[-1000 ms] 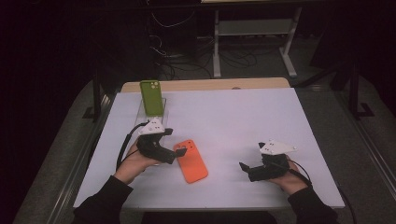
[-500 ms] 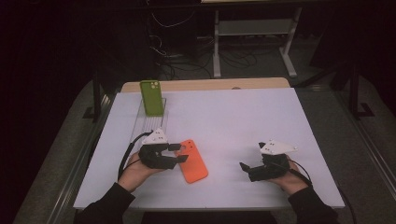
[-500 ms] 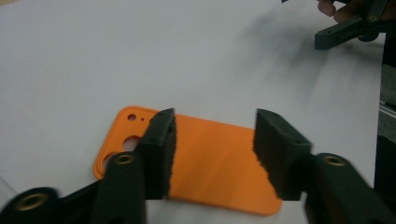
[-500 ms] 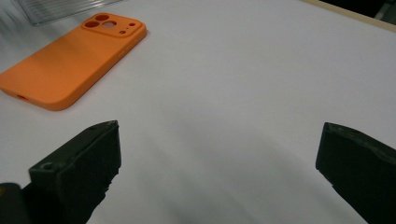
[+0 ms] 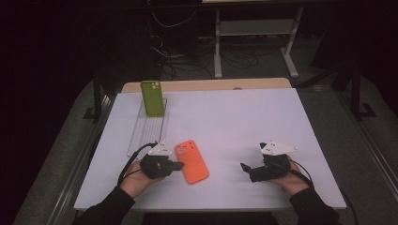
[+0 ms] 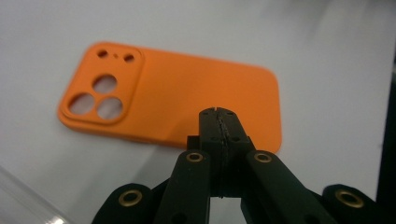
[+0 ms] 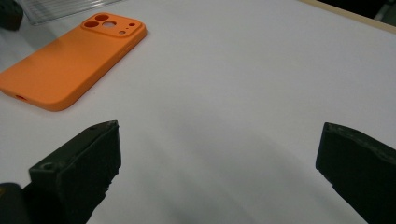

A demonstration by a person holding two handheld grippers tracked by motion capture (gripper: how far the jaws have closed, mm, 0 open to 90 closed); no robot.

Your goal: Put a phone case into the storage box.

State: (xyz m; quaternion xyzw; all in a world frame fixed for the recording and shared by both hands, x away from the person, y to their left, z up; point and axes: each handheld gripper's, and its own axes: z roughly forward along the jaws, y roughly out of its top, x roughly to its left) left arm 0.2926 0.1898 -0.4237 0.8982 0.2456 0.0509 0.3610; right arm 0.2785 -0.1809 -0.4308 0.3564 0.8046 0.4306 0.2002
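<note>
An orange phone case (image 5: 191, 161) lies flat on the white table, camera cutouts up; it also fills the left gripper view (image 6: 177, 100) and shows at upper left in the right gripper view (image 7: 70, 58). My left gripper (image 5: 177, 165) sits just left of the case, jaws pressed shut with nothing between them (image 6: 218, 116), tips at the case's long edge. My right gripper (image 5: 245, 167) rests on the table at the right, jaws wide open and empty (image 7: 217, 154). A green phone case (image 5: 152, 97) stands upright at the far end of a clear ribbed rack (image 5: 146, 131).
The white tabletop (image 5: 244, 122) has a wooden strip (image 5: 206, 85) along its far edge. Dark floor, cables and a metal stand (image 5: 256, 33) lie beyond the table.
My left gripper has drawn back toward the near edge, alongside the orange case. The right gripper has stayed put.
</note>
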